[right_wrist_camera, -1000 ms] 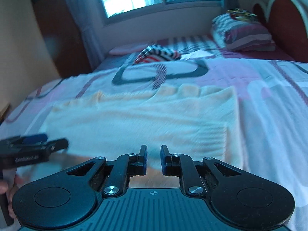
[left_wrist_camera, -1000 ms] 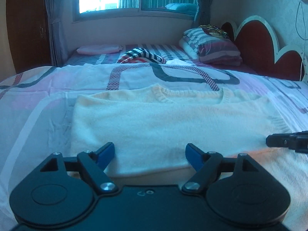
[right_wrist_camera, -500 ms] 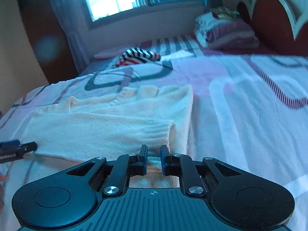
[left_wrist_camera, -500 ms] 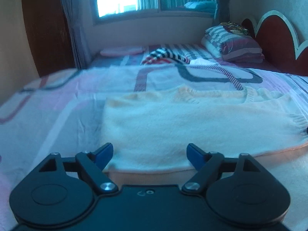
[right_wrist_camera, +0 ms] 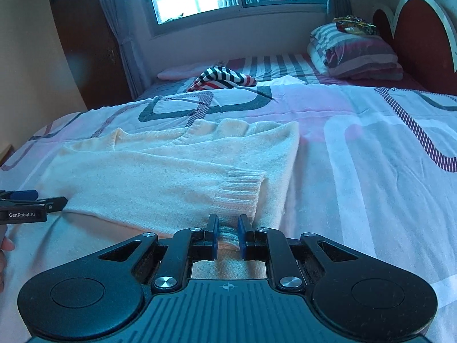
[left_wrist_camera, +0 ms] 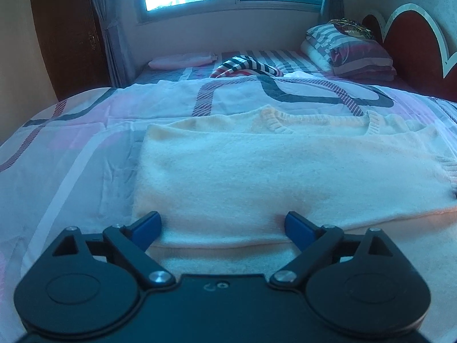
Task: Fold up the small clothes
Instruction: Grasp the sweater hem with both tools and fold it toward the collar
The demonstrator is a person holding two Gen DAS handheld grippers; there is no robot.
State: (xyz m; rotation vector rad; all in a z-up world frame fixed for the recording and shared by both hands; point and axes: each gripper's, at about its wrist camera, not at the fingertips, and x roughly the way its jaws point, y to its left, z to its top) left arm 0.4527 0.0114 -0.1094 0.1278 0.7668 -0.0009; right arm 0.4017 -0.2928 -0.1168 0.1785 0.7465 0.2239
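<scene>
Right gripper (right_wrist_camera: 227, 234), jaws nearly closed, pinches the sweater (right_wrist_camera: 177, 171) near its cuff; left gripper (left_wrist_camera: 222, 224), jaws just opened wide, straddles the near fold empty. Sleeves look folded in on the bed (right_wrist_camera: 371, 157); next, likely the lengthwise fold.

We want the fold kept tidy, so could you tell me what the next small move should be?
Probably close the left gripper on the cream sweater's near edge: its jaws have just been opening and straddle it, while the right gripper already pinches fabric.
</scene>
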